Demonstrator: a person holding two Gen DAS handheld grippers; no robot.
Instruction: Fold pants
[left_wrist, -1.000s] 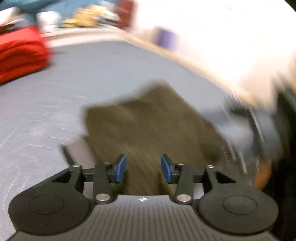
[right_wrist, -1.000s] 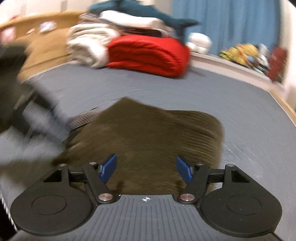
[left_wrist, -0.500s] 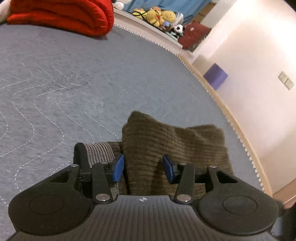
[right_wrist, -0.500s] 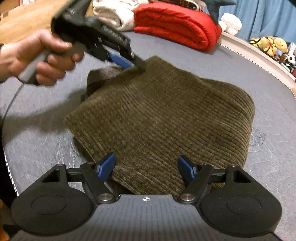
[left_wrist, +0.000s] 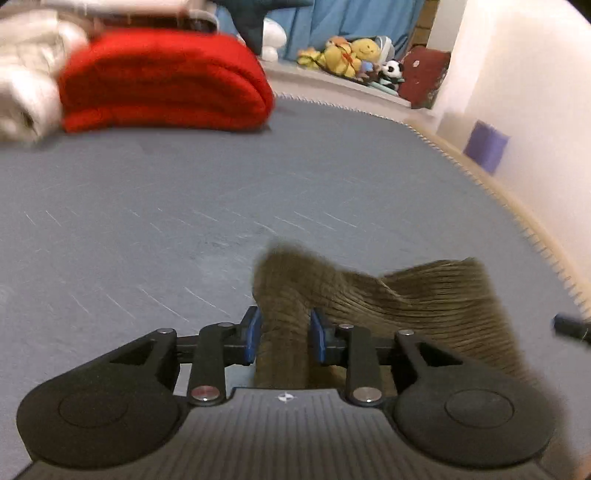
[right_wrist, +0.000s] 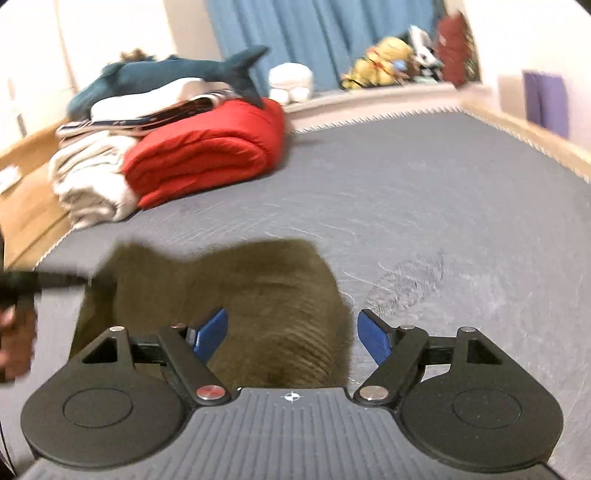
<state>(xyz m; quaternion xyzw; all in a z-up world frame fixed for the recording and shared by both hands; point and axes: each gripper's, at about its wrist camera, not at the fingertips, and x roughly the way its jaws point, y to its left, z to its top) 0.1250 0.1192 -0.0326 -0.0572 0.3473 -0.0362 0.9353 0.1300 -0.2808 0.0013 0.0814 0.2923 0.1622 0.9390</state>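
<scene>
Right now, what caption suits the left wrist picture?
Left hand-held gripper closing on a raised fold of brown corduroy pants on a grey mattress.

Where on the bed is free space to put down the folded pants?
Free: the grey mattress between the brown pants and the red blanket, and right of the pants toward the wall. Crowded: the far left corner, with blanket, white bedding and plush shark.

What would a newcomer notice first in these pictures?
First, the brown corduroy pants on the grey mattress, one bunched edge pinched in the left gripper, whose jaws have just been closing. Next, the red blanket at the far end, a plush shark above it.
</scene>
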